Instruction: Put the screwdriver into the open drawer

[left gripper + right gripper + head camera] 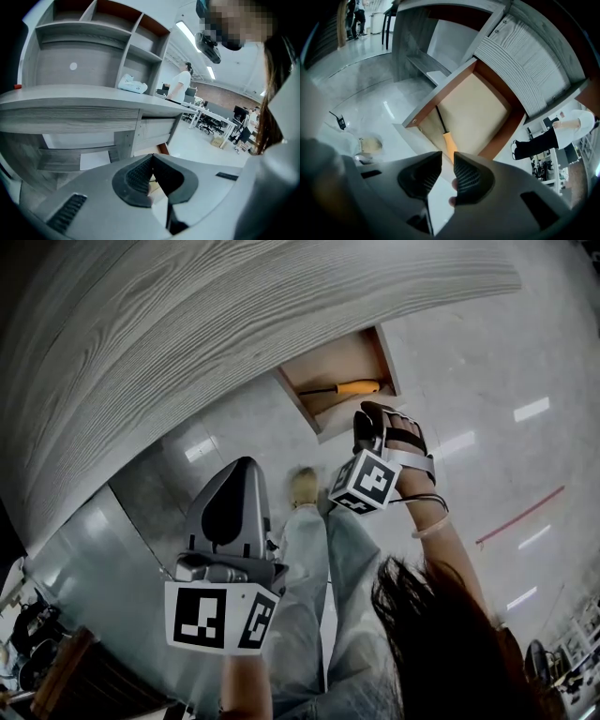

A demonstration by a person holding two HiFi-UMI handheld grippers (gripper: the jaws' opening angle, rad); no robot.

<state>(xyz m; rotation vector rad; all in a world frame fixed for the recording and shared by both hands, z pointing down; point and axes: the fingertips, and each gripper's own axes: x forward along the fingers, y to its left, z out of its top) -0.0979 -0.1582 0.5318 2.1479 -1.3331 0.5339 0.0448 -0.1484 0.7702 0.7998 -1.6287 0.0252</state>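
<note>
The screwdriver (349,387), orange handle and dark shaft, lies inside the open wooden drawer (298,397) under the grey desk. In the right gripper view the screwdriver (446,138) rests on the pale bottom of the drawer (474,111), along its front wall. My right gripper (368,412) hovers just outside the drawer front; its jaws stand a little apart with nothing between them (447,162). My left gripper (246,466) hangs lower left, away from the drawer, its pads pressed together and empty (151,157).
The grey desk top (187,343) overhangs the drawer. The person's legs and a shoe (302,486) stand on the glossy floor below. A white object (132,84) sits on the desk under shelves. Other people (180,86) stand in the office behind.
</note>
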